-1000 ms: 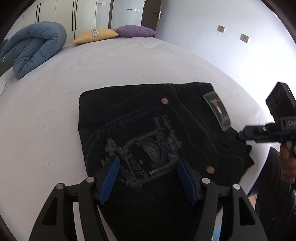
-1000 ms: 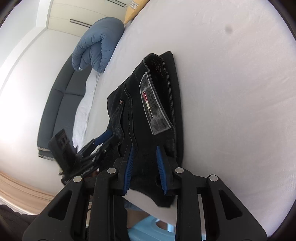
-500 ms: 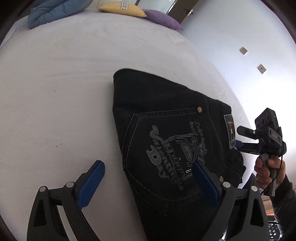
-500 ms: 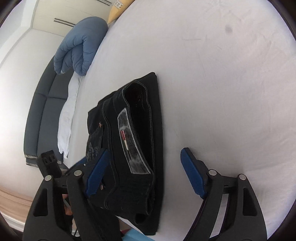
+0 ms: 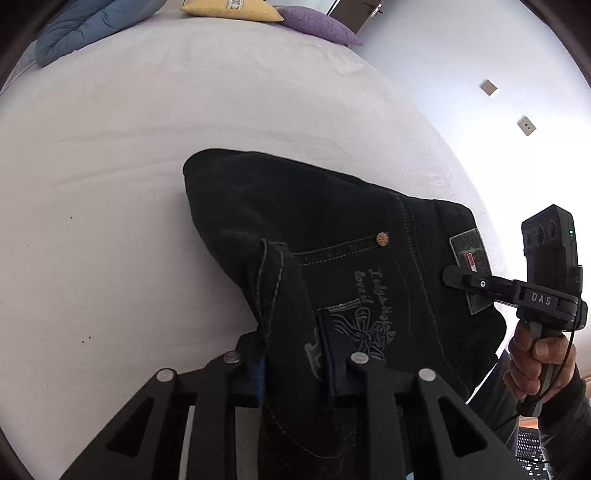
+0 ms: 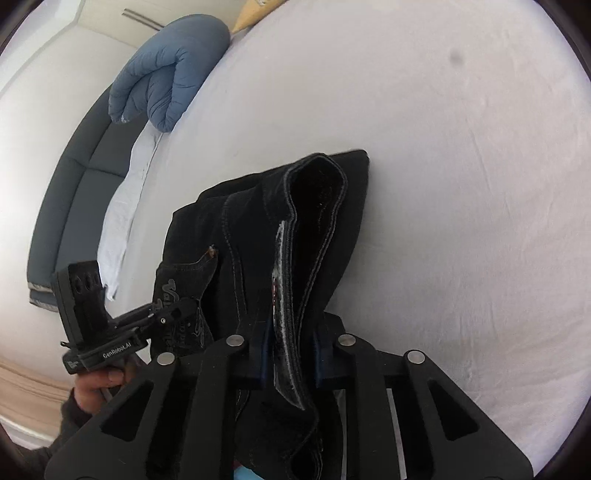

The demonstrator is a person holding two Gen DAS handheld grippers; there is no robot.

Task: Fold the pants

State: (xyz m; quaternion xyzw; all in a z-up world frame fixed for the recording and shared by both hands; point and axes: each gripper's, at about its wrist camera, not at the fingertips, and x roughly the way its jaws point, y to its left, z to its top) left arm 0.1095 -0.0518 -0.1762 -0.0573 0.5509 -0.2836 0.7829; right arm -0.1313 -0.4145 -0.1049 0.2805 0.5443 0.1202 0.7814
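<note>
Black pants (image 5: 332,236) folded on the white bed (image 5: 110,147), left claw (image 5: 295,354) closing, pinching a bunched-up edge by the back pocket, right claw (image 6: 291,350) closing, pinching the waistband with its grey patch (image 6: 282,295)

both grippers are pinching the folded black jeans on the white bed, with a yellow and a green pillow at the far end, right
Not quite: the second pillow is purple, not green, as the left wrist view shows. The rest holds: the left gripper and right gripper both pinch the black jeans on the white bed, beside the yellow pillow.
</note>
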